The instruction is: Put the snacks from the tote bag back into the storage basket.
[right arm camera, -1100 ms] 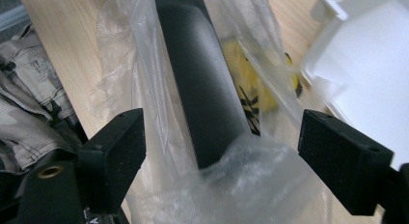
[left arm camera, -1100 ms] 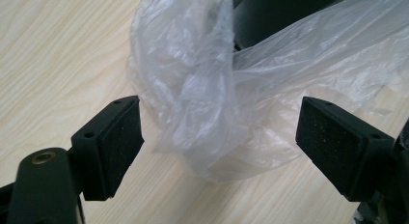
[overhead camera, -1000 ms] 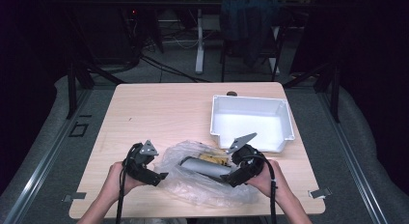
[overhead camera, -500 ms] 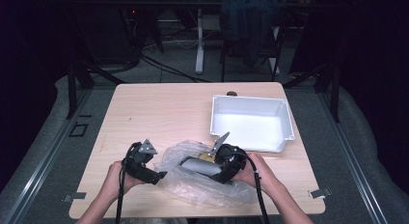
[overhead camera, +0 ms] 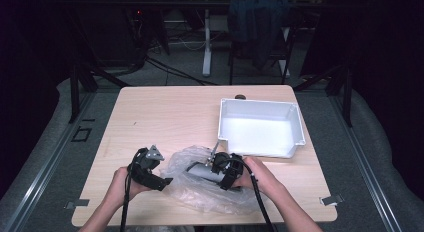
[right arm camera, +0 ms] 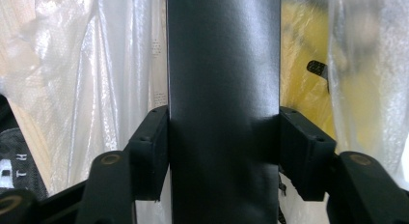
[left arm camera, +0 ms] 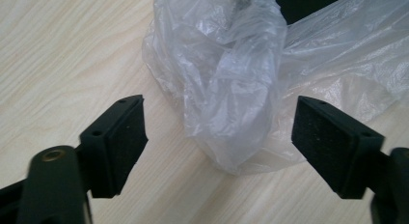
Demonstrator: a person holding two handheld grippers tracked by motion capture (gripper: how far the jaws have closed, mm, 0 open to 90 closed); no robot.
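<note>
Right gripper (overhead camera: 216, 167) has slid in over the clear plastic bag (overhead camera: 200, 184) just in front of the white bin (overhead camera: 260, 127), its jaws just closing until the pads clamp a dark grey matte tube (right arm camera: 223, 89). Left gripper (left arm camera: 219, 142) sits open around a crinkled bag fold, closing a bit. Tube grabbed, pulling it out remains, I'd guess.

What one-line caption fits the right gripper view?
Right gripper closing its jaws on a dark cylinder inside a clear plastic bag.
</note>
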